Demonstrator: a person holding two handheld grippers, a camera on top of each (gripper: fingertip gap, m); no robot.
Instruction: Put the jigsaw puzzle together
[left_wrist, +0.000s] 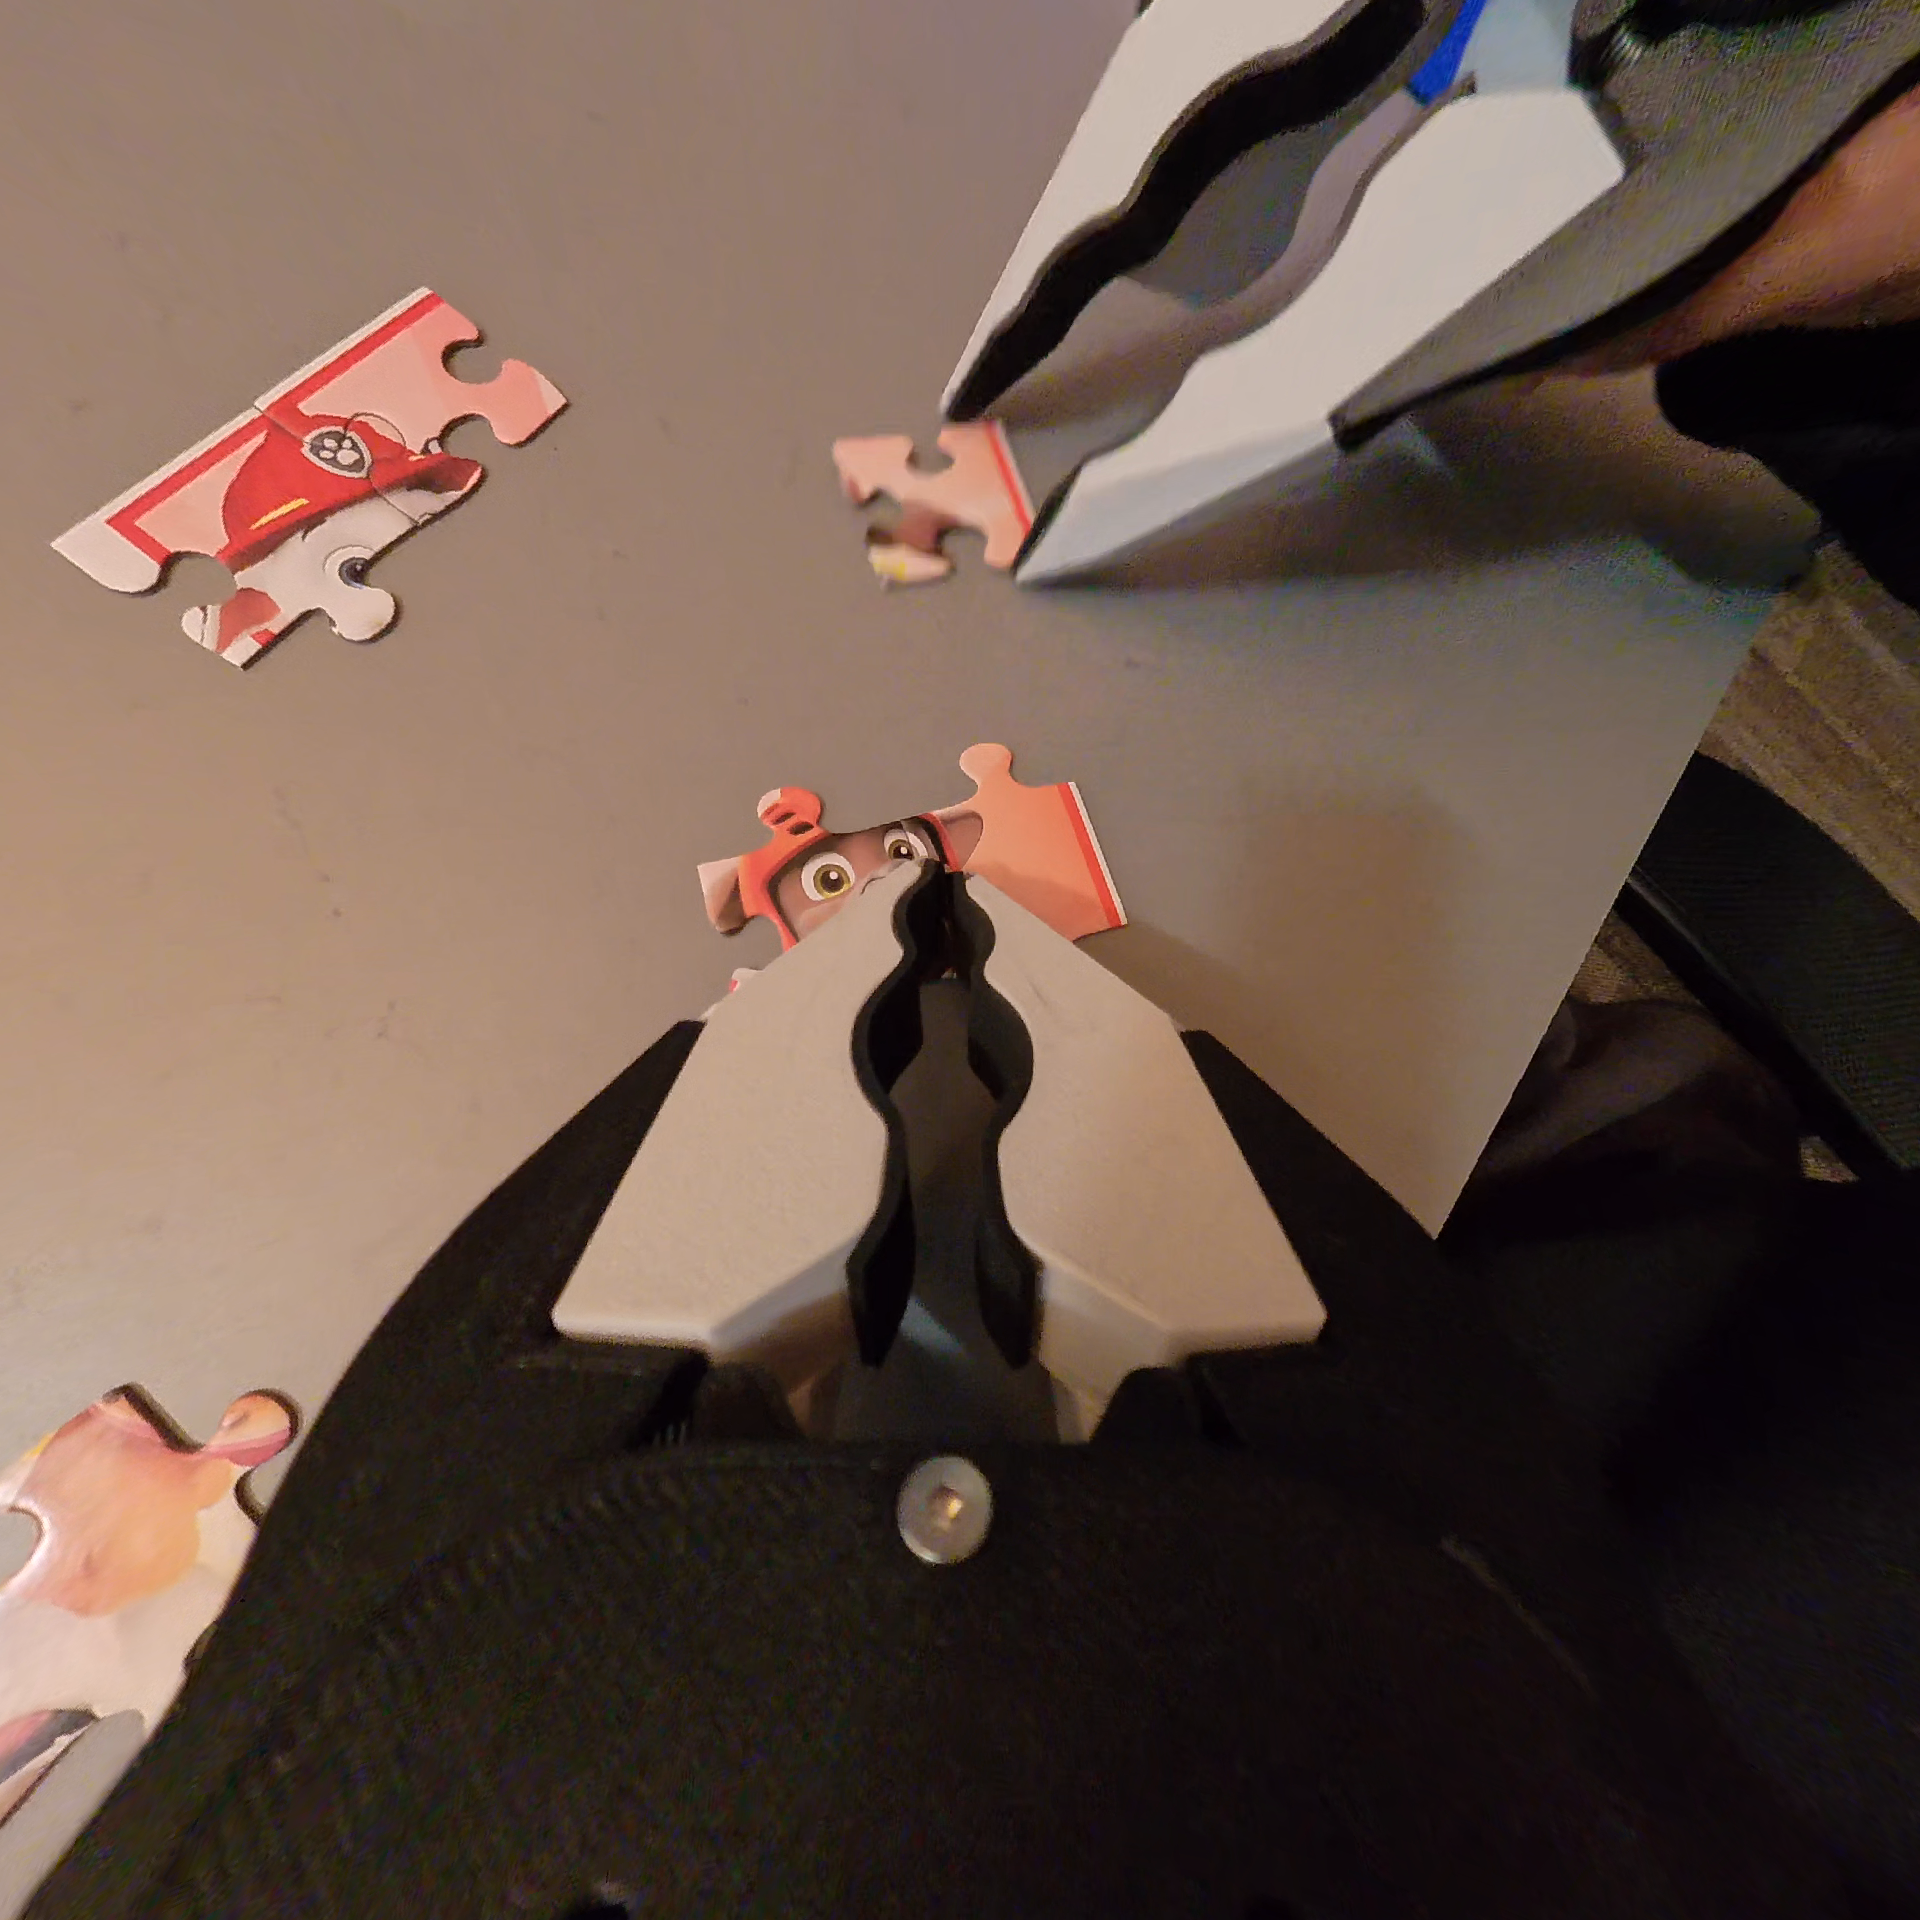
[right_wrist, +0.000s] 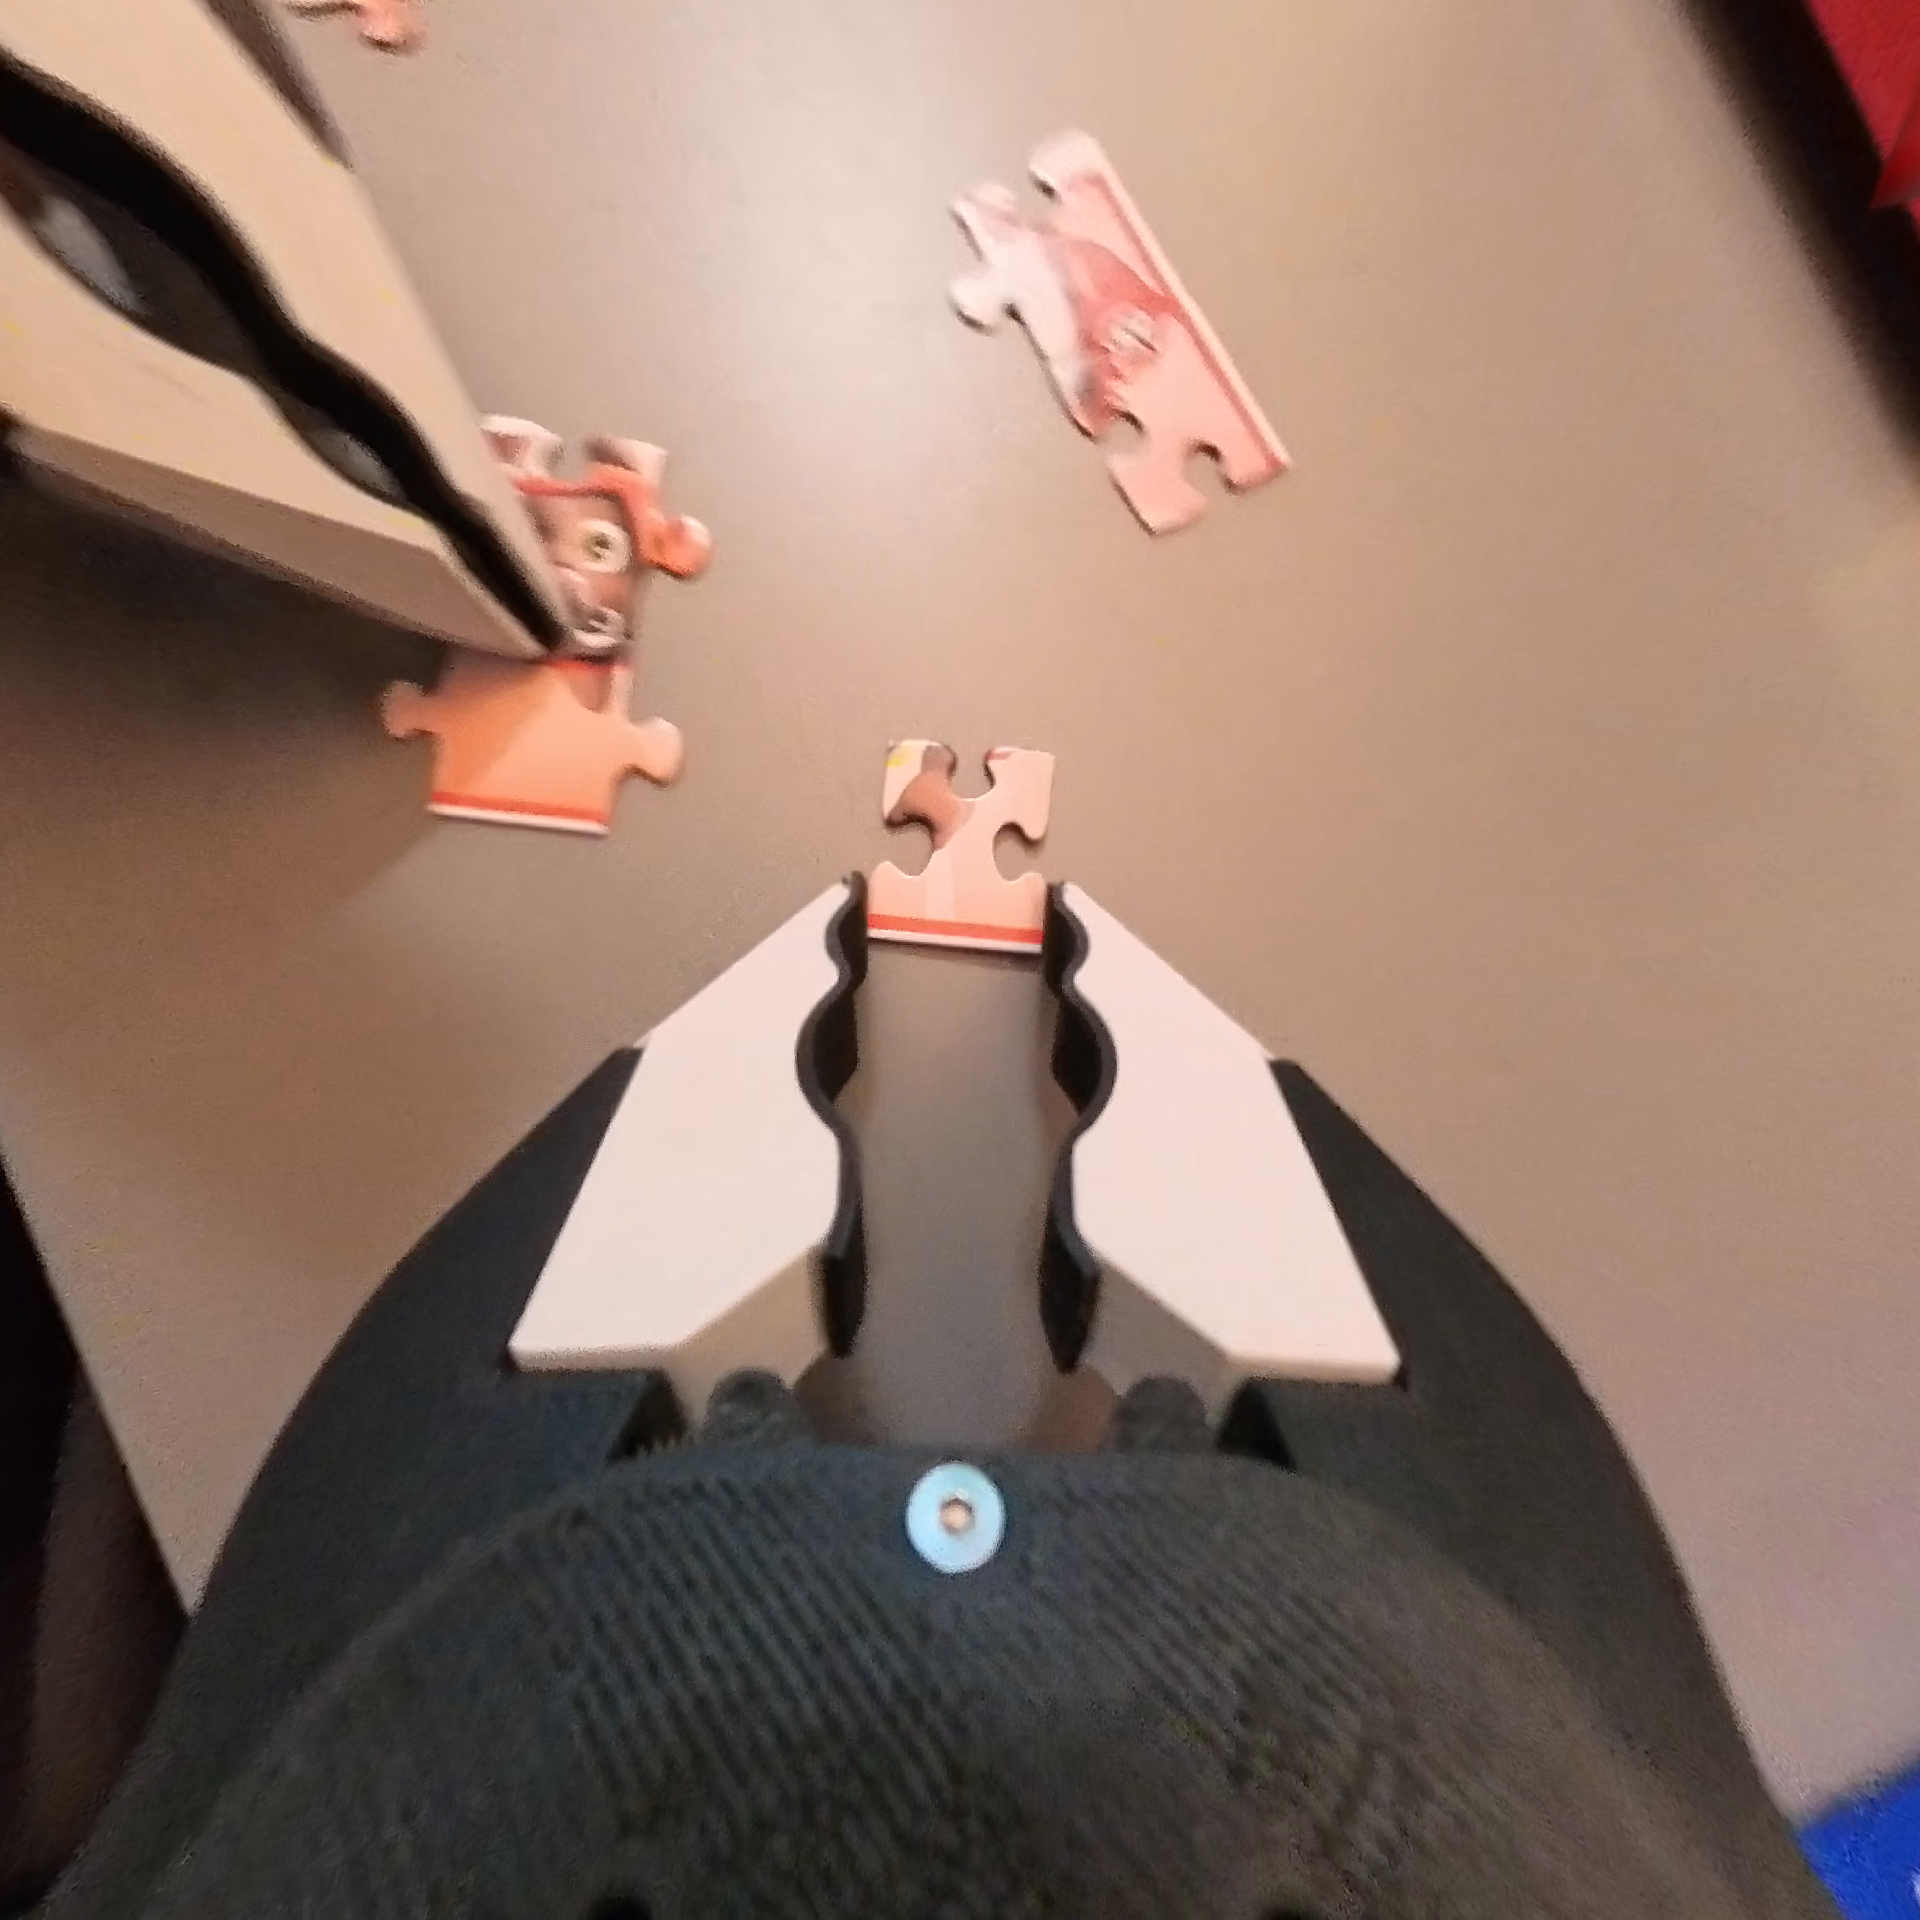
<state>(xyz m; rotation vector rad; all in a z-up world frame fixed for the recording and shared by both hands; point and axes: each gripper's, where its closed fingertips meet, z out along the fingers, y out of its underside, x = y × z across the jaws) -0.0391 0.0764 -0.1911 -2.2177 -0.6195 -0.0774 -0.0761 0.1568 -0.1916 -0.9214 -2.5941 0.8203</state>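
Puzzle pieces are scattered over the grey tabletop (left_wrist: 520, 935). One small pink piece (right_wrist: 961, 842) with a red-and-white border edge lies directly ahead of the right hand-held gripper (right_wrist: 954, 914): its bordered end sits between the two fingertips, its long axis runs on forward along the fingers, and its notched end points away. The black pads (right_wrist: 1065, 925) are seen right at the piece's two sides, seemingly closed on its width, though blur keeps the contact from being certain. In the left wrist view the same piece (left_wrist: 935, 499) is seen flat on the tabletop at that gripper's tips.

The left hand-held gripper (left_wrist: 940, 883) is closed, fingertips together, and rests on or just above a joined pair of pieces (left_wrist: 894, 852) showing a cartoon pup's face; nothing is seen clamped. A second joined pair (left_wrist: 312, 468) lies well apart to the left, and another piece (left_wrist: 114, 1538) is near the lower corner.
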